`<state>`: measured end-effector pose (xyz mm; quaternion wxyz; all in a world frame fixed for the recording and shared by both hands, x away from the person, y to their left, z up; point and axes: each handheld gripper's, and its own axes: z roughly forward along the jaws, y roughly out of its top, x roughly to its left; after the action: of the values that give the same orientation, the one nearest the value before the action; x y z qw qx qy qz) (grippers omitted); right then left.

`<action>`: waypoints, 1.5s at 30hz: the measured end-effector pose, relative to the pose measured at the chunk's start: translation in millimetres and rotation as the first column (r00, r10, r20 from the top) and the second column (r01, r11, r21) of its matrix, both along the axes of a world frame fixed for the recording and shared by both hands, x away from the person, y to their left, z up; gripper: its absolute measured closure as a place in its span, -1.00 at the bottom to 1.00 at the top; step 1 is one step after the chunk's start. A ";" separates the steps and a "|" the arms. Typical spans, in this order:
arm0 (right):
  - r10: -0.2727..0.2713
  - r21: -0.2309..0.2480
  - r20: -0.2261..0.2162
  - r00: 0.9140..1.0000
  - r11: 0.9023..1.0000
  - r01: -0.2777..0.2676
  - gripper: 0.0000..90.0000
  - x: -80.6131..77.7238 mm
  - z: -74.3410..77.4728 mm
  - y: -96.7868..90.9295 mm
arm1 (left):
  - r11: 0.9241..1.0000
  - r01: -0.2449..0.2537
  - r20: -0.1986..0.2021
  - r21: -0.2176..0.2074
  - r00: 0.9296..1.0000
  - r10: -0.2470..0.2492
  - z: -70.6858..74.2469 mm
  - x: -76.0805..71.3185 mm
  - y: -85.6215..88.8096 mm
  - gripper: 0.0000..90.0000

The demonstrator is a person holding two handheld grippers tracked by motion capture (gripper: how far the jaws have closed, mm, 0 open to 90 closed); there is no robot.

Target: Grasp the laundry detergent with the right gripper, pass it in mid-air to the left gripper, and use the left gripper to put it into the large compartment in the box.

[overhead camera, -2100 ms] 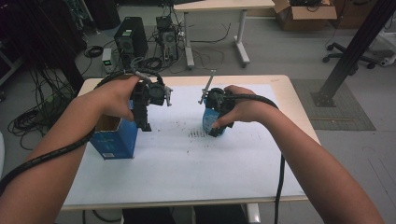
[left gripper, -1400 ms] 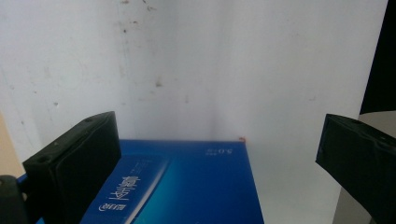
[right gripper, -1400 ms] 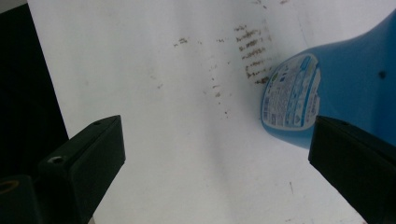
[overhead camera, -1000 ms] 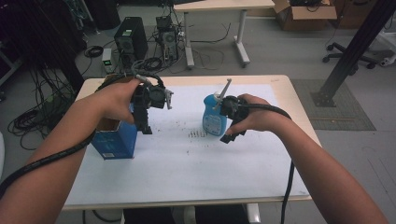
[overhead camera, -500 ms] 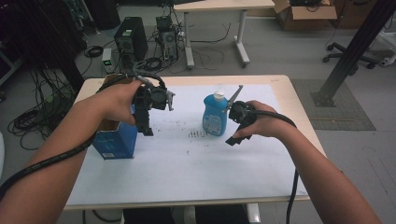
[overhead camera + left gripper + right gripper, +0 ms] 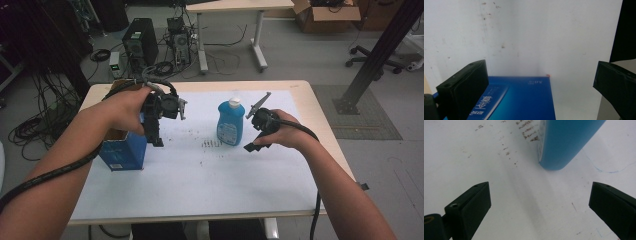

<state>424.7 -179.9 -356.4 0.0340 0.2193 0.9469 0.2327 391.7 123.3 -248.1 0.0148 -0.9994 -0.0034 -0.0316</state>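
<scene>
A blue bottle (image 6: 230,125) with a white cap stands upright on the white sheet near the table's middle. My right gripper (image 6: 256,140) is open just to its right, apart from it. In the right gripper view the bottle's base (image 6: 566,142) sits ahead, beyond the spread jaws of my right gripper (image 6: 539,190). A blue carton (image 6: 122,152) stands at the left, partly under the person's left hand. My left gripper (image 6: 156,136) points down beside the carton's right side and is open. In the left gripper view the carton (image 6: 521,100) lies low between the wide jaws of my left gripper (image 6: 539,75).
A white paper sheet (image 6: 200,175) covers most of the tan table (image 6: 320,115); dark specks (image 6: 212,144) mark it left of the bottle. Beyond the far edge are computer towers (image 6: 140,45), cables, a desk and a black post (image 6: 380,50).
My right gripper has let go of the blue bottle and drawn back to the right, opening. The bottle now stands alone. The left gripper has stayed by the carton.
</scene>
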 end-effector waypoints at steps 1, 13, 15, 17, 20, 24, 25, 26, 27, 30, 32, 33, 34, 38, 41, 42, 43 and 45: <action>-0.002 0.011 0.001 1.000 1.000 0.002 -0.91 1.1 -1.0 -0.9 | 1.000 0.001 0.000 0.001 1.000 -0.001 0.0 -0.2 -0.4 -1.00; -0.036 0.066 0.040 0.999 0.997 0.033 -0.92 11.3 -11.4 -4.0 | 1.000 -0.003 -0.004 0.006 1.000 0.003 0.2 -1.0 -0.5 -1.00; -0.046 0.072 0.049 0.998 0.997 0.042 -0.92 12.6 -12.0 -3.9 | 1.000 -0.010 -0.004 0.004 1.000 0.010 0.5 -1.6 0.1 -1.00; -0.047 0.080 0.053 0.997 0.996 0.042 -0.92 13.5 -12.0 -4.1 | 1.000 -0.011 -0.004 0.003 1.000 0.011 0.4 -1.8 0.4 -1.00; -0.057 0.102 0.067 0.996 0.994 0.050 -0.92 15.4 -11.2 -4.0 | 1.000 -0.008 -0.004 0.004 1.000 0.008 0.3 -2.2 1.4 -1.00; -0.075 0.139 0.092 0.993 0.988 0.062 -0.93 17.0 -11.0 -1.0 | 1.000 -0.008 -0.005 0.004 1.000 0.008 -0.5 -3.4 3.5 -1.00; -0.074 0.143 0.091 0.993 0.988 0.061 -0.93 17.4 -11.5 -0.2 | 1.000 -0.014 -0.006 0.002 1.000 0.014 -0.5 -3.8 4.0 -1.00; -0.073 0.151 0.095 0.993 0.987 0.058 -0.93 17.7 -12.2 0.5 | 1.000 -0.014 -0.006 0.000 1.000 0.014 -0.8 -3.7 4.4 -1.00; -0.073 0.162 0.097 0.993 0.985 0.056 -0.93 18.1 -13.3 0.8 | 1.000 -0.011 -0.005 0.003 1.000 0.011 -1.2 -4.0 4.8 -1.00; -0.081 0.178 0.101 0.992 0.982 0.062 -0.93 19.1 -16.7 1.4 | 1.000 -0.013 -0.007 0.003 1.000 0.013 -2.5 -4.5 6.3 -1.00; -0.087 0.197 0.099 0.991 0.978 0.066 -0.93 19.5 -18.1 1.2 | 1.000 -0.015 -0.008 0.005 1.000 0.015 -3.2 -4.5 7.4 -1.00; -0.090 0.201 0.103 0.991 0.977 0.068 -0.93 19.5 -18.6 1.5 | 1.000 -0.015 -0.008 0.006 1.000 0.015 -3.3 -4.3 7.9 -1.00; -0.091 0.205 0.107 0.990 0.976 0.068 -0.93 19.7 -19.0 2.0 | 1.000 -0.017 -0.008 0.004 1.000 0.017 -3.6 -4.1 8.3 -1.00; -0.095 0.230 0.121 0.988 0.971 0.065 -0.93 20.0 -17.8 5.1 | 1.000 -0.016 -0.009 0.003 1.000 0.016 -3.6 -3.9 8.0 -1.00; -0.101 0.251 0.126 0.987 0.966 0.067 -0.94 20.1 -16.9 7.8 | 1.000 -0.014 -0.010 0.003 1.000 0.014 -4.0 -4.7 7.1 -1.00; -0.100 0.259 0.131 0.986 0.964 0.063 -0.94 20.8 -17.2 8.4 | 1.000 -0.013 -0.010 0.002 1.000 0.013 -4.1 -5.0 6.9 -1.00; -0.103 0.263 0.130 0.986 0.962 0.066 -0.94 20.7 -17.4 9.0 | 1.000 -0.013 -0.010 0.002 1.000 0.013 -4.0 -5.2 6.8 -1.00; -0.109 0.268 0.134 0.985 0.961 0.070 -0.94 21.0 -18.8 10.1 | 1.000 -0.014 -0.010 0.003 1.000 0.014 -4.2 -5.2 7.3 -1.00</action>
<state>445.7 -169.7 -375.2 0.0848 0.2468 0.8917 0.3697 386.6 130.5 -252.3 0.0162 -0.9995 -0.0103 -0.0265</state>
